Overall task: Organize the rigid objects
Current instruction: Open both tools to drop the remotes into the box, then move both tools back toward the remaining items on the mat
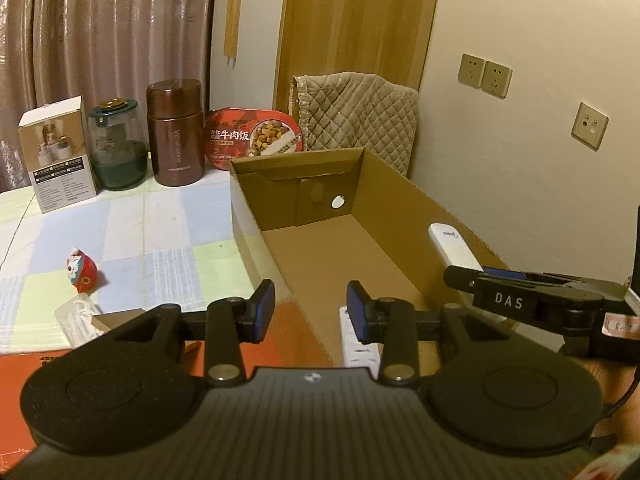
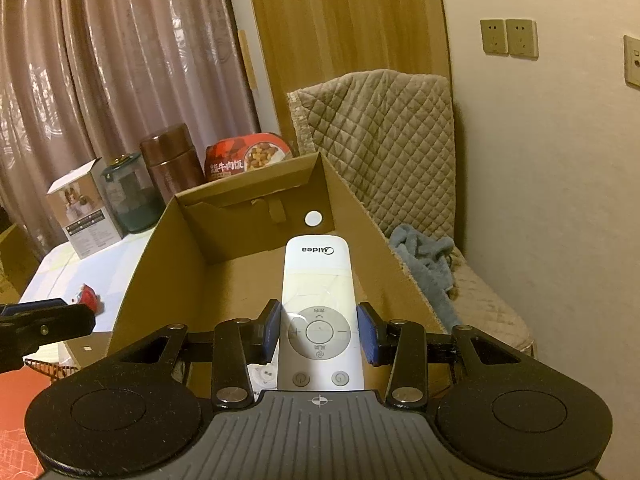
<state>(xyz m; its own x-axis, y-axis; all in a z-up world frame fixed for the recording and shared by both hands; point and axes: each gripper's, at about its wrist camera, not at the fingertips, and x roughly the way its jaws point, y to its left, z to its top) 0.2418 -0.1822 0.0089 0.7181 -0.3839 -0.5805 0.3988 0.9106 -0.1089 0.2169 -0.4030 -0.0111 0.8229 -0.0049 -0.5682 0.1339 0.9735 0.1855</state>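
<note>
The cardboard box is the landmark: it lies open on the desk, its near end cut off behind the gripper bodies in both views. Beyond its far wall stands a quilted chair cover; whatever it drapes is hidden. Left of the box's far corner, a red meal tub stands half masked by the box rim, then a brown flask, a glass jar with dark contents that are hard to make out, and a white carton. Right of the box, a blue cloth lies crumpled on the seat.

The right gripper hangs over the box's near part, its fingers clenched on the sides of a white remote, which points toward the box's far wall; the remote's lower end is hidden under the gripper body. The left gripper hovers over the box's left wall, its fingers apart and grasping nothing. Beneath it, inside the box, a white power strip is mostly covered.

Left of the box on the desk sits a small red figurine, with a clear plastic item just nearer, too blurred to name.
</note>
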